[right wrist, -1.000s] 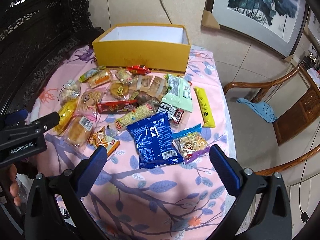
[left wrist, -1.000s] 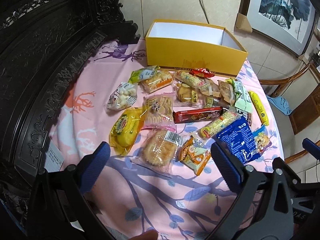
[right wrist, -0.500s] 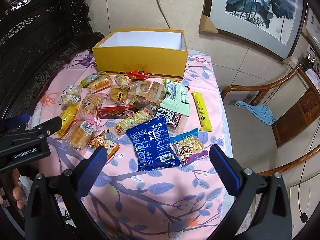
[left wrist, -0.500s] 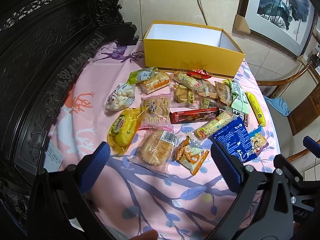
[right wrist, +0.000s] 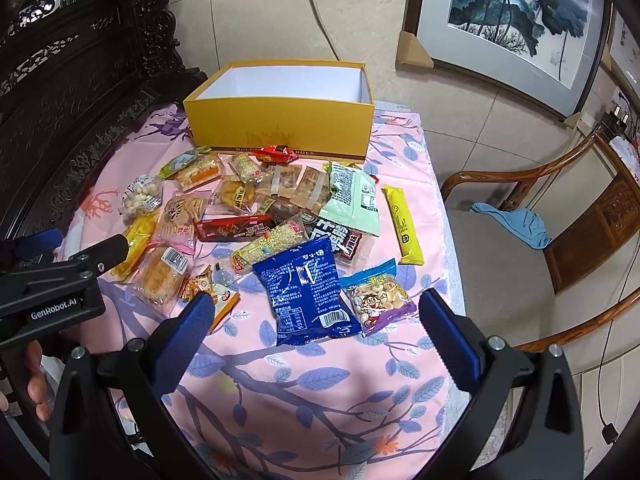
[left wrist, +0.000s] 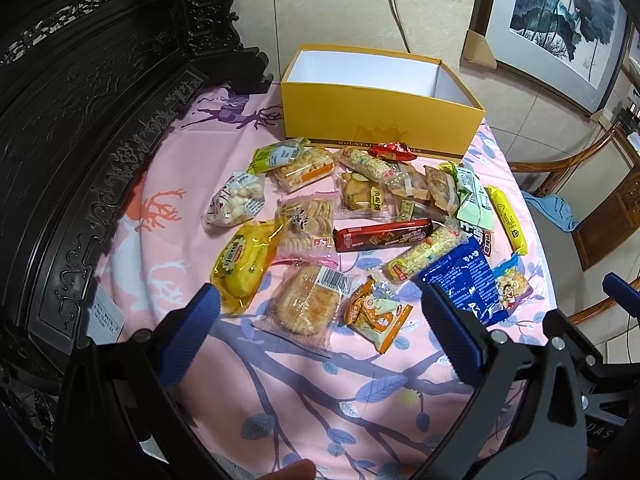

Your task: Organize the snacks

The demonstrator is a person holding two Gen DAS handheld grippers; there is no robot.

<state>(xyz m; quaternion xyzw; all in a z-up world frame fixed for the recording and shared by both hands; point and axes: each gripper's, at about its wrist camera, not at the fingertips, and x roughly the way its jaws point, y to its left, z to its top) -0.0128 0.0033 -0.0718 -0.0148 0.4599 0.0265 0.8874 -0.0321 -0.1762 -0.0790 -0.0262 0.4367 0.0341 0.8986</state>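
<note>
Several wrapped snacks lie spread on a pink tablecloth (left wrist: 304,384) in front of an open yellow box (left wrist: 380,120) with a white inside; the box (right wrist: 280,132) holds nothing that I can see. Near me lie a clear-wrapped bread (left wrist: 306,304), an orange packet (left wrist: 374,314), a blue bag (right wrist: 306,290) and a red bar (left wrist: 382,236). My left gripper (left wrist: 320,330) is open and empty, above the cloth just short of the bread. My right gripper (right wrist: 316,326) is open and empty, above the blue bag's near end.
A dark carved wooden bench back (left wrist: 80,120) runs along the table's left side. A wooden armchair (right wrist: 540,248) with a blue cloth (right wrist: 516,224) stands to the right. A framed painting (right wrist: 512,12) leans on the tiled wall behind. The left gripper's body (right wrist: 52,280) shows at the right wrist view's left edge.
Both grippers have drawn back and risen a little, so the snacks and box sit farther off in both views. Both stay open. Nothing on the table has moved.
</note>
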